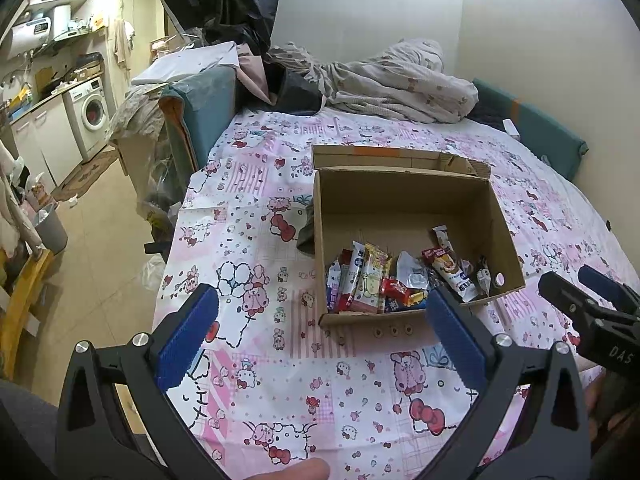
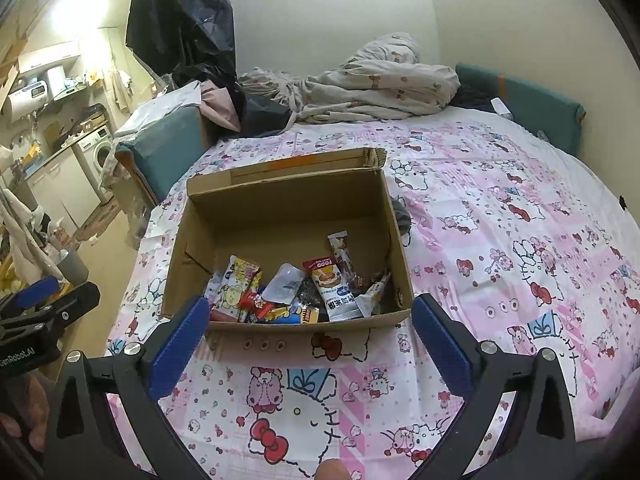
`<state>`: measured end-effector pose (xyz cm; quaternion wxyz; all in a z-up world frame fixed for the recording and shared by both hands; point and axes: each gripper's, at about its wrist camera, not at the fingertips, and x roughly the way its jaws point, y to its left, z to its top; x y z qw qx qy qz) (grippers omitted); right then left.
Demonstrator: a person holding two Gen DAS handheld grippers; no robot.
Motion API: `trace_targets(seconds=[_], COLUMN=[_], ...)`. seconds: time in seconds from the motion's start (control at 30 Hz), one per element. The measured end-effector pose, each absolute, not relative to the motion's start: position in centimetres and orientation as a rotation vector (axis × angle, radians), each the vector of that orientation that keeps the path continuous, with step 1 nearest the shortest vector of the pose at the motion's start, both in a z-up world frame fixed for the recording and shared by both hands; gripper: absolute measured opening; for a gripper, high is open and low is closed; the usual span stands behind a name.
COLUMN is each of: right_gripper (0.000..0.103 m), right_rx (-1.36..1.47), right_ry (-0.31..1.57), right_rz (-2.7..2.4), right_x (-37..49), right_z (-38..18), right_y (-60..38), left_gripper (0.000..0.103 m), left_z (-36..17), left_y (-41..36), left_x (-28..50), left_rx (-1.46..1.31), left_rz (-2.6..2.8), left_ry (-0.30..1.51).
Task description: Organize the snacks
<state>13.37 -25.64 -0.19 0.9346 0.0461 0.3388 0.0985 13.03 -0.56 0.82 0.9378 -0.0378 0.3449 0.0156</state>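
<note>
Seemingly near done: snacks [image 2: 288,292] piled in cardboard box [image 2: 280,204] on bed sheet [image 2: 500,240], left gripper [image 1: 320,332] & right gripper [image 2: 310,328] both spread wide, empty, hovering w/ nothing visibly left outside to grab.

A cardboard box [image 2: 280,208] sits on the bed [image 2: 500,220]; snack packets [image 2: 296,292] lie in its near end. A crumpled quilt [image 2: 372,84] lies behind it; the washing machine [image 1: 94,114] stands far left.

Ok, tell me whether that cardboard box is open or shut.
Open. The cardboard box has its flaps folded back, and the snack packets piled along its near wall show from above in both views.
</note>
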Motion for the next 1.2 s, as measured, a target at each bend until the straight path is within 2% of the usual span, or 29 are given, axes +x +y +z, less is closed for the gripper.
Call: trace_targets(seconds=[1.2], right_gripper=[0.103], right_rx=[0.086], right_ry=[0.681], right_rz=[0.203], right_x=[13.29], right_z=[0.1], right_y=[-25.39], left_gripper=[0.103], left_z=[0.94], left_y=[-0.44], left_x=[13.21], left_rx=[-0.086], left_rz=[0.034], left_ry=[0.699])
